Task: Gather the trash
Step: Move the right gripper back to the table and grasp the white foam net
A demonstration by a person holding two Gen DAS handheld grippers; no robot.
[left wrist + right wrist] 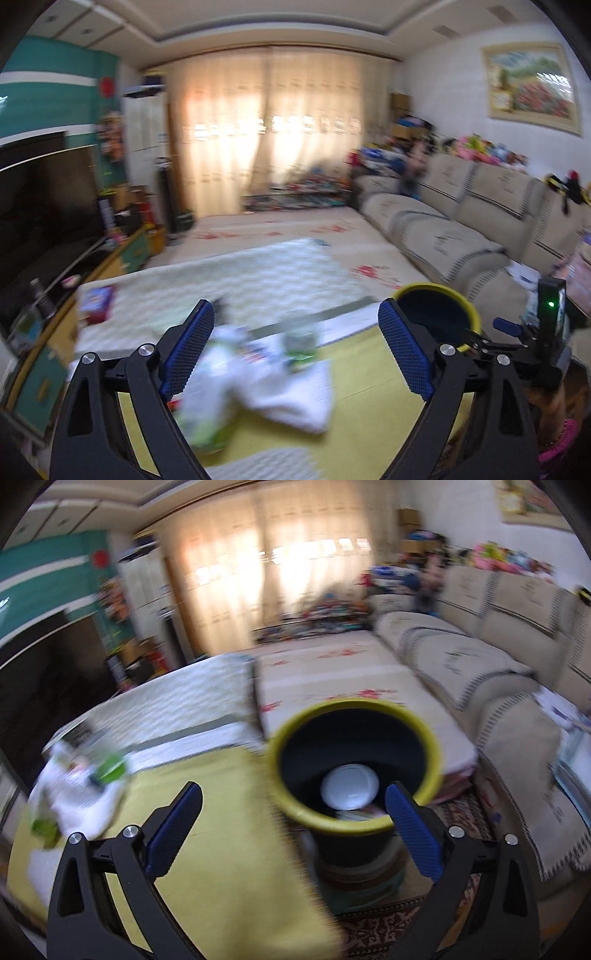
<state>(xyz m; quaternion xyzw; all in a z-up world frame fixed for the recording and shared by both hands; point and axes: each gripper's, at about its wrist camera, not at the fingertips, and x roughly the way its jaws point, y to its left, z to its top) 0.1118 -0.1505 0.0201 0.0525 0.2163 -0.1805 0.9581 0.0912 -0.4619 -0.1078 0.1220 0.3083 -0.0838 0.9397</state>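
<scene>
A yellow-rimmed dark trash bin (354, 764) stands just off the right edge of the yellow table (229, 849); a white round piece (349, 788) lies inside it. My right gripper (295, 827) is open and empty, close over the bin's near rim. My left gripper (297, 347) is open above a blurred heap of white tissue and green wrappers (258, 373) on the table, jaws apart on either side of it. The bin also shows in the left wrist view (439, 314), with the right gripper's body (535, 339) beside it. The heap shows in the right wrist view (81, 794).
A beige sofa (461, 221) runs along the right. A TV (40, 206) and a low cabinet stand on the left. A pale patterned cover (240, 280) lies beyond the yellow cloth, with a red and blue box (98, 304) on it. Toys lie by the curtains (266, 133).
</scene>
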